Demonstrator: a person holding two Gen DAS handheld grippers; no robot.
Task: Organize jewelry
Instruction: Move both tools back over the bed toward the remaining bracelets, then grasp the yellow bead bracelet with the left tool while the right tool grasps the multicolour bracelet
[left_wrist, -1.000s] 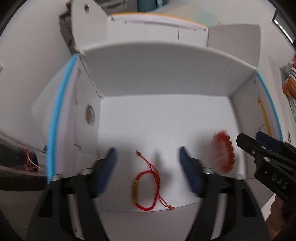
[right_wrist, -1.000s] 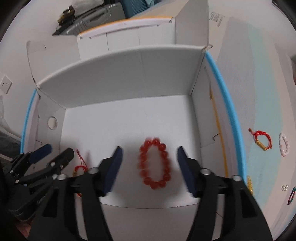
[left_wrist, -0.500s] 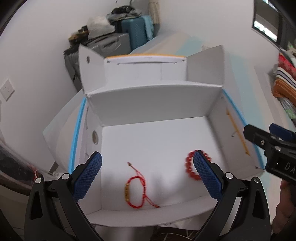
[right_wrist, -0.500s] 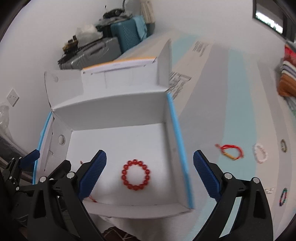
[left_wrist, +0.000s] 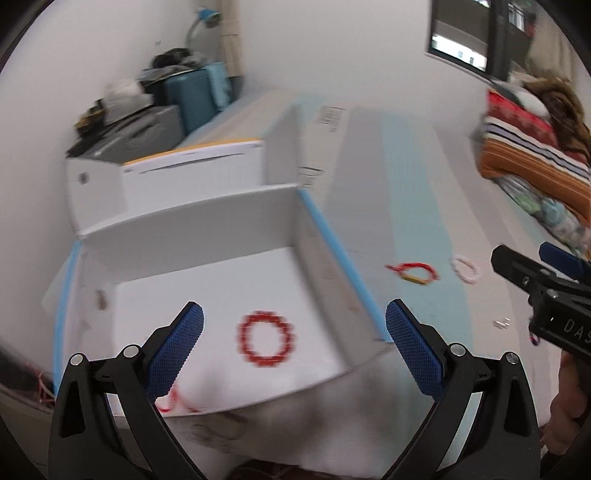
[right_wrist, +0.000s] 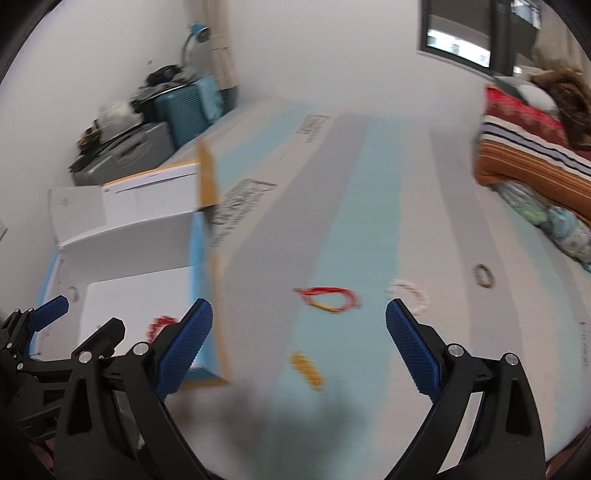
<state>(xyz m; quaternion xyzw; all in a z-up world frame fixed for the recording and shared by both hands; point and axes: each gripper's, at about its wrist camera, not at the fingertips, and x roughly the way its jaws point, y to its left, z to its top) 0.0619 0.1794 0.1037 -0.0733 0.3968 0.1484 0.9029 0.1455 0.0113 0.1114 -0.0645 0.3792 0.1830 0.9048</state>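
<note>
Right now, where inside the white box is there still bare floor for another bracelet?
Bare floor lies between the bead bracelet and the box's far wall, and left of the beads toward the left wall. The near-left corner is taken by a red cord bracelet, partly hidden behind the left gripper.

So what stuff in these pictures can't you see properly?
- Red cord bracelet, left wrist view: mostly hidden behind the left gripper's finger.
- Red bead bracelet, right wrist view: half covered by the right gripper's finger, blurred.
- Yellow piece, right wrist view: too smeared to identify.
- Small dark ring, right wrist view: too small to tell.
</note>
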